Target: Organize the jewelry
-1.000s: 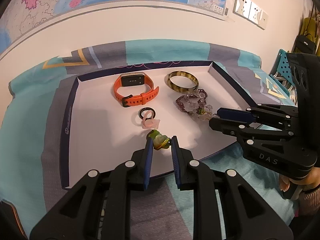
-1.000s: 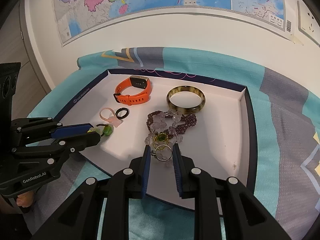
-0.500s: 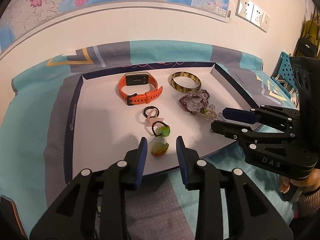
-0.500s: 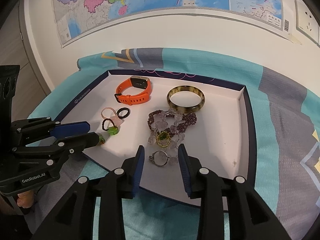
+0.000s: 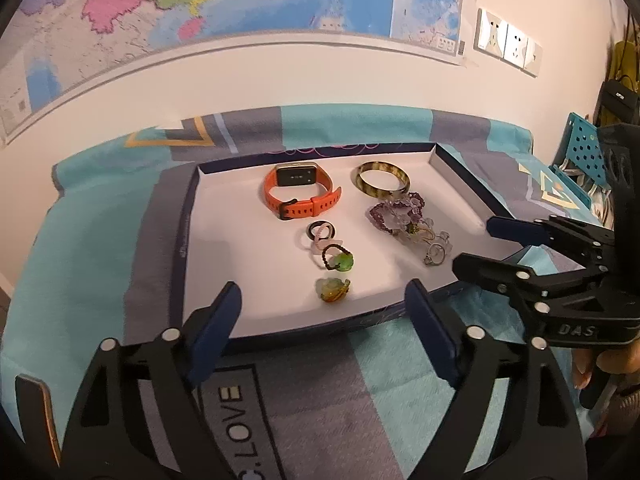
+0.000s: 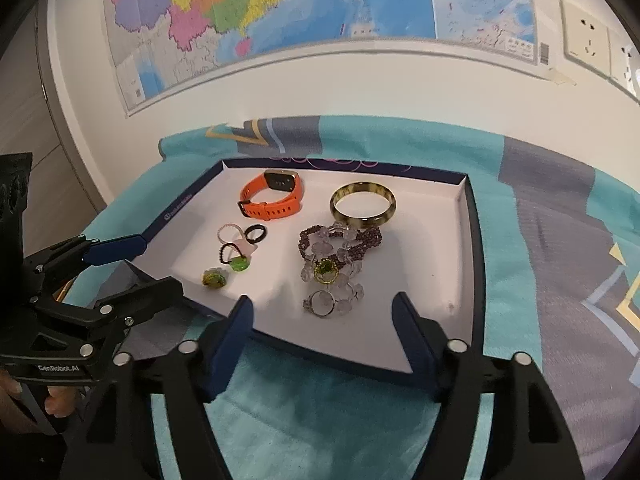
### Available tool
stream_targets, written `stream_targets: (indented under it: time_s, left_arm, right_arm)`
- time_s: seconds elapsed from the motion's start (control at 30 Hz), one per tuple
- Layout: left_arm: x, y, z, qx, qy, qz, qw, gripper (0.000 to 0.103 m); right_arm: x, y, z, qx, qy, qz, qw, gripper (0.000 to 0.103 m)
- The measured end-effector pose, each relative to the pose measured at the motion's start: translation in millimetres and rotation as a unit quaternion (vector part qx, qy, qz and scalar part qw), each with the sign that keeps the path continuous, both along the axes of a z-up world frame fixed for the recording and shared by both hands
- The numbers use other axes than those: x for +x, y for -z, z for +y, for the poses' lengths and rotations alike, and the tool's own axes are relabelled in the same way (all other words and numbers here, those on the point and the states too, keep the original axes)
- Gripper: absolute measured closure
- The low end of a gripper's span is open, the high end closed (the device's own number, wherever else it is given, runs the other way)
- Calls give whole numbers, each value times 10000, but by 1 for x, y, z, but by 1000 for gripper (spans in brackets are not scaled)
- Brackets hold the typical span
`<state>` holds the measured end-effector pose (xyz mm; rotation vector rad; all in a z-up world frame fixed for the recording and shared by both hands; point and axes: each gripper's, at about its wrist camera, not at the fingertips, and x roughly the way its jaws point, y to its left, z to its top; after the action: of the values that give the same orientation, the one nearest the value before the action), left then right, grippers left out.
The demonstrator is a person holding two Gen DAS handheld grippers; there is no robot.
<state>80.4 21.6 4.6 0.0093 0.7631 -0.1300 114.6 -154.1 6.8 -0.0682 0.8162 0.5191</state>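
Since a second ago: both tongs were nearly shut, left gripper point(image 5: 322, 312) on the green-and-amber charm point(image 5: 333, 289), right gripper point(image 6: 322, 322) on the silver ring point(image 6: 320, 303). Both pieces lay free on the tray floor now, and both grippers had drawn back to the near rim of the tray point(image 5: 184, 216)

Hard to make out: beaded bracelets point(image 6: 340, 244) heaped together, count unclear; the pink loop point(image 6: 230, 234), the black ring point(image 6: 256, 234) and the dark cord ring with green stone point(image 6: 236, 260) overlapped. The hand on the right gripper was cut off at the right edge of the left view, only fingertips showing

Tongs: left jaws wide and opening, nothing between the pads; charm just beyond them, near edge of tray, untouched. Right jaws also opening, less wide, holding nothing; silver ring between and beyond the tips, clear of both pads

Rest of the jewelry in tray: orange watch point(image 5: 300, 196) far centre, horn-coloured bangle point(image 5: 382, 178) to its right. Tray sat on a teal and grey cloth point(image 6: 540, 240)
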Motion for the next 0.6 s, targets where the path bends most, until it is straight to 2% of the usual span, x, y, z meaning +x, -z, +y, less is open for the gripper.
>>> stream_targets:
  time_s: [0.07, 0.17, 0.23, 0.4, 0.6]
  left_arm:
    - [-6, -2, 2, 1, -70, -69, 10000, 5]
    - [-14, -6, 5, 84, -182, -188, 9996, 6]
    - [-18, -7, 6, 140, -275, -245, 9992, 6]
    - [-31, -9, 5, 273, -408, -338, 9982, 6]
    - [-42, -9, 3, 233, -467, -306, 9982, 6]
  right_arm:
    - [-5, -1, -2, 26, 34, -24, 10000, 24]
    - [-13, -4, -5, 41, 78, -126, 9999, 18]
    - [-19, -5, -6, -3, 141, -202, 9997, 8]
    - [-37, -6, -5, -145, 135, -395, 9990, 7]
    - [-50, -5, -7, -108, 182, -394, 9990, 7]
